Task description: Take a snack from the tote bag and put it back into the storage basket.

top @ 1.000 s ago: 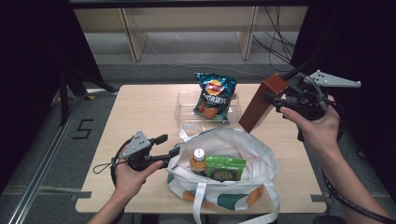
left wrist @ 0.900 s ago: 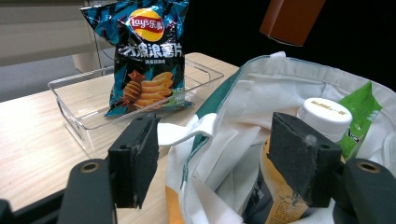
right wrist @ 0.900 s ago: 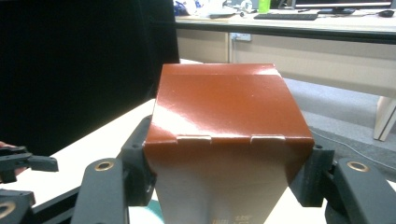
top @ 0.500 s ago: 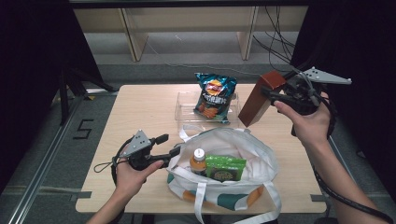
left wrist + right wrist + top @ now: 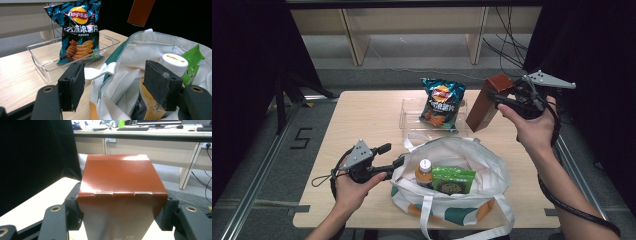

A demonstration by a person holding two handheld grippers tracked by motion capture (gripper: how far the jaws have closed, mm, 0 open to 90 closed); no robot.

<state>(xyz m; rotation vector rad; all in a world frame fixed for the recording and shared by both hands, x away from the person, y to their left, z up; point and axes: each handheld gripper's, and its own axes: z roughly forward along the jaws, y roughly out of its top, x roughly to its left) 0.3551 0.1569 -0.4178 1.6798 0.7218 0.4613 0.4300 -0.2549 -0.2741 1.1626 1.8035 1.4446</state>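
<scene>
My right gripper (image 5: 498,98) is shut on a tall red-brown carton (image 5: 483,104), holding it tilted in the air over the table's far right, just right of the chips bag. In the right gripper view the carton (image 5: 122,187) sits between both pads of that gripper (image 5: 122,216). My left gripper (image 5: 392,155) stands open at the left rim of a white tote bag (image 5: 472,160). In the left gripper view the bag's rim and strap (image 5: 130,55) lie between the jaws of that gripper (image 5: 117,85), unpinched. The carton (image 5: 140,11) hangs above and beyond the bag.
Inside the bag stand a white-capped bottle (image 5: 424,172) (image 5: 173,63) and a green packet (image 5: 453,180) (image 5: 195,60). A blue chips bag (image 5: 442,102) (image 5: 80,30) stands in a clear plastic tray (image 5: 412,117) (image 5: 40,55) behind the bag. The wooden table (image 5: 362,115) has black drapes on both sides.
My right gripper has carried the carton a little to the left, toward the chips bag. The left gripper and the bag have stayed where they were.
</scene>
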